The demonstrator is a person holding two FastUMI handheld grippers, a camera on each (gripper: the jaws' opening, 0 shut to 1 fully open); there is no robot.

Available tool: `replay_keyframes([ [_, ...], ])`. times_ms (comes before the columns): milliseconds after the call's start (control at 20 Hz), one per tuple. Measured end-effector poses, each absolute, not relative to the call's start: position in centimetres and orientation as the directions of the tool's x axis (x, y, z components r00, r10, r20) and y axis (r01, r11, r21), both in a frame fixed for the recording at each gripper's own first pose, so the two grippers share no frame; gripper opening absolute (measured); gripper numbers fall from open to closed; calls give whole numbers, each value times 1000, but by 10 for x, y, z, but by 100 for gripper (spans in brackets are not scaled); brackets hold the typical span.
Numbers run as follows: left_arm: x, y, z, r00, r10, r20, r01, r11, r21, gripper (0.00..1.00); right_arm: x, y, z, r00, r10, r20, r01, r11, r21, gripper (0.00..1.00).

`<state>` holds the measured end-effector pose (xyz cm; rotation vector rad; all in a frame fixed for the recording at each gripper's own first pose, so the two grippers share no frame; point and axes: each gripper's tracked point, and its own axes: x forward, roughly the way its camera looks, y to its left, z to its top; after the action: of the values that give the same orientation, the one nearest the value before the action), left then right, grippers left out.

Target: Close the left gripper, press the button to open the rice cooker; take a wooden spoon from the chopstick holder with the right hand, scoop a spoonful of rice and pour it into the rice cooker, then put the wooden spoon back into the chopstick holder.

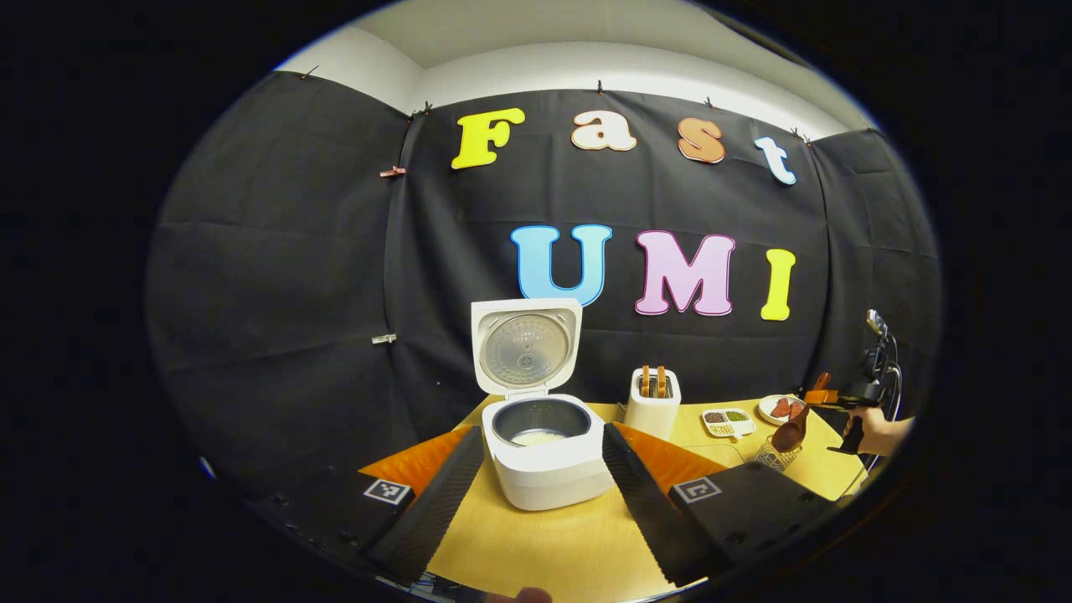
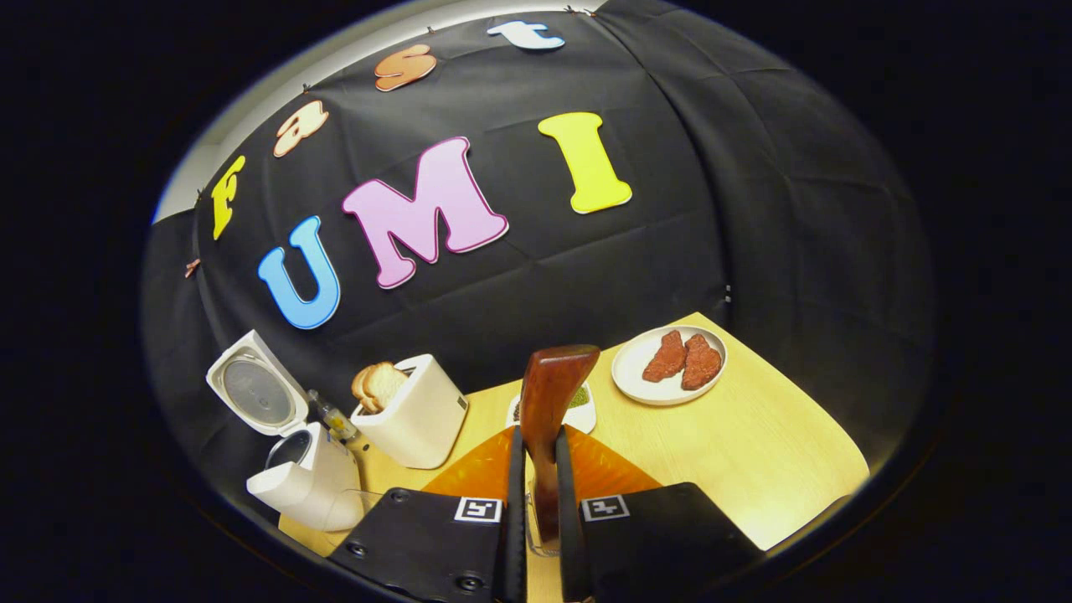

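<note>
Fingers of our right gripper (image 2: pixel 536 502) press from both sides on the wooden spoon (image 2: pixel 553 394), its bowl upright above the wire chopstick holder (image 1: pixel 772 456). Our left gripper (image 1: pixel 536 494) stands wide open, empty, facing the rice cooker (image 1: pixel 544 452), whose lid (image 1: pixel 525 346) is up, beside the toaster (image 1: pixel 653 406).

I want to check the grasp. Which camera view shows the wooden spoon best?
The right gripper view: the wooden spoon stands large and upright between the right gripper fingers, which clamp its handle. The left gripper view shows that spoon small and far off, above a wire holder.
</note>
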<state>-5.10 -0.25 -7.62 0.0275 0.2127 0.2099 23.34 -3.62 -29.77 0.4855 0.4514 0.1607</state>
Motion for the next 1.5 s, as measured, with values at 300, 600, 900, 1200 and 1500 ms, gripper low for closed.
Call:
replay_keyframes([
  [300,-56,-8,-76,950,232,-210,-224,973,61,98,234,-30,-343,839,277,-469,-23,879,477,20],
  [600,-54,-8,-72,954,222,-200,-217,975,49,98,225,-50,-353,802,247,-543,57,875,481,41],
  [900,-45,-5,-69,967,175,-187,-173,985,25,98,186,-73,-342,799,183,-573,129,878,461,80],
  [1200,-22,3,-50,983,117,-141,-113,993,36,98,144,-97,-290,856,72,-512,131,928,349,96],
  [1500,30,28,-13,994,86,-61,-85,996,21,98,110,-100,-219,917,30,-398,77,965,249,99],
])
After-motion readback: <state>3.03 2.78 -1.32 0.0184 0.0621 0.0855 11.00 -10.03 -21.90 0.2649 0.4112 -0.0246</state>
